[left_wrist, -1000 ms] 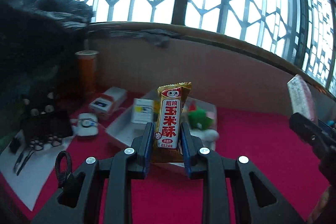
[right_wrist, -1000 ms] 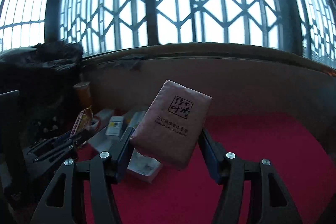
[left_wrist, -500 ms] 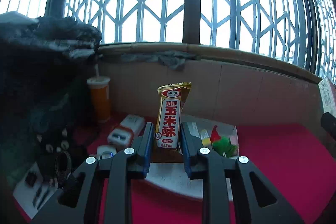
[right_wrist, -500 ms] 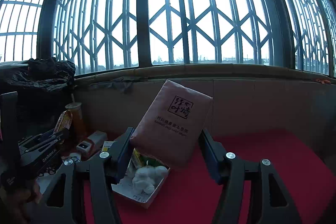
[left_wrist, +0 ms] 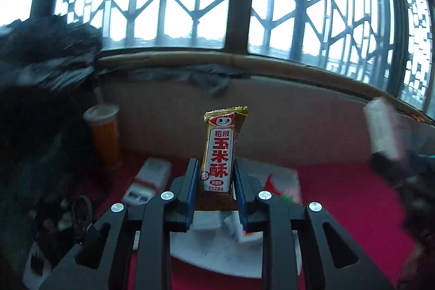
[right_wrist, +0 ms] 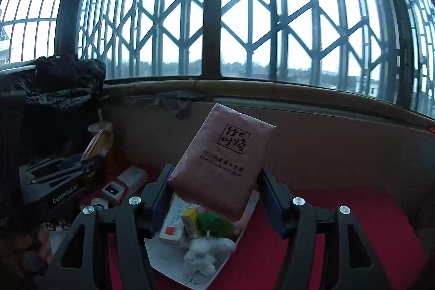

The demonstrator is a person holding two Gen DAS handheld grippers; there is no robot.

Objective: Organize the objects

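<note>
My left gripper [left_wrist: 215, 182] is shut on an upright snack bar [left_wrist: 219, 151] in a gold, red and white wrapper, held above the near end of a white tray [left_wrist: 217, 257]. My right gripper [right_wrist: 214, 185] is shut on a tilted pink tissue pack [right_wrist: 221, 162], hovering over the same white tray [right_wrist: 174, 260], which holds small boxes, a green toy [right_wrist: 214, 224] and a white figure [right_wrist: 204, 252]. In the left wrist view the tissue pack [left_wrist: 383, 129] shows blurred at the right edge. The left gripper [right_wrist: 93, 158] with the snack bar [right_wrist: 93, 144] appears at left in the right wrist view.
A red cloth [right_wrist: 339, 235] covers the table below a latticed window. At the back left stand an orange drink cup [left_wrist: 104, 135] and a white-and-orange box [left_wrist: 148, 180]. Dark clutter [left_wrist: 40, 127] fills the left side. A low brown wall [left_wrist: 299, 127] runs behind.
Both grippers rose and shifted with their loads still held. The tray now sits lower and closer under each gripper, and the window fills more of both views.
</note>
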